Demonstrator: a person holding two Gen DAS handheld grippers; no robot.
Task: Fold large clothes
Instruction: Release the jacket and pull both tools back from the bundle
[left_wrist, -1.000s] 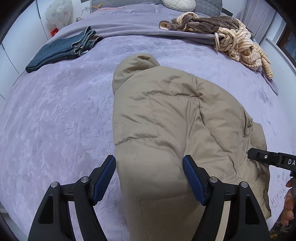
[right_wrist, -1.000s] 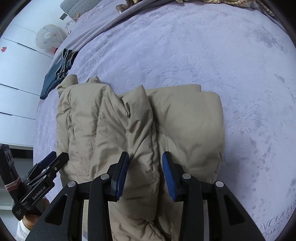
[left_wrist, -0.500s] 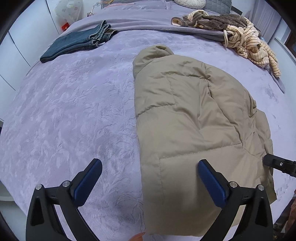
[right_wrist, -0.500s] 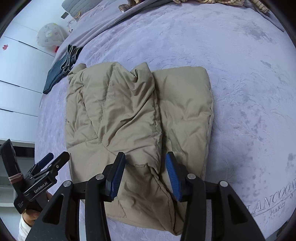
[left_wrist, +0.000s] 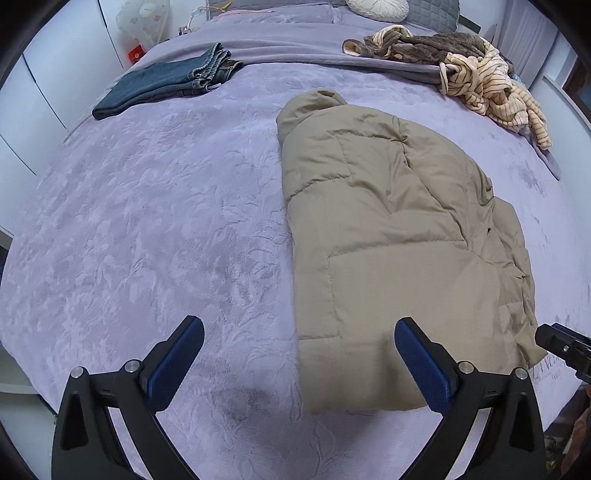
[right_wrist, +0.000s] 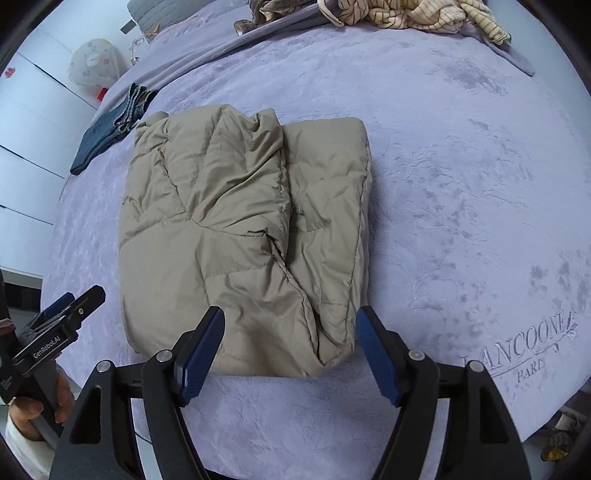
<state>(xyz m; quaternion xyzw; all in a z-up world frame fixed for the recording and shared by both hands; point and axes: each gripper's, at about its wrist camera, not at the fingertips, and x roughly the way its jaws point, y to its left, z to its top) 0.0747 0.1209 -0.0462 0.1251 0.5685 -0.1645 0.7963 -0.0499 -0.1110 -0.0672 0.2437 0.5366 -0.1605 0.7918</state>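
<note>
1. The tan puffer jacket (left_wrist: 399, 236) lay folded into a long bundle on the lilac bed (left_wrist: 147, 221), its near hem just beside the bed's front edge.
2. The left tool (left_wrist: 299, 360) hung over that hem with its jaws spread wide and nothing between them; its right pad sat above the jacket's corner.
3. The right tool (right_wrist: 290, 345) had just been opening, and its jaws stood apart from the fabric, holding nothing.
4. The step in hand looked like a release after a fold. The next fold would likely go best with both tools taking the near hem at its two corners and carrying it evenly toward the hood.
5. Folded jeans (left_wrist: 166, 85) and a heap of striped and brown clothes (left_wrist: 480, 77) lay well apart, so nothing blocked the way.
</note>
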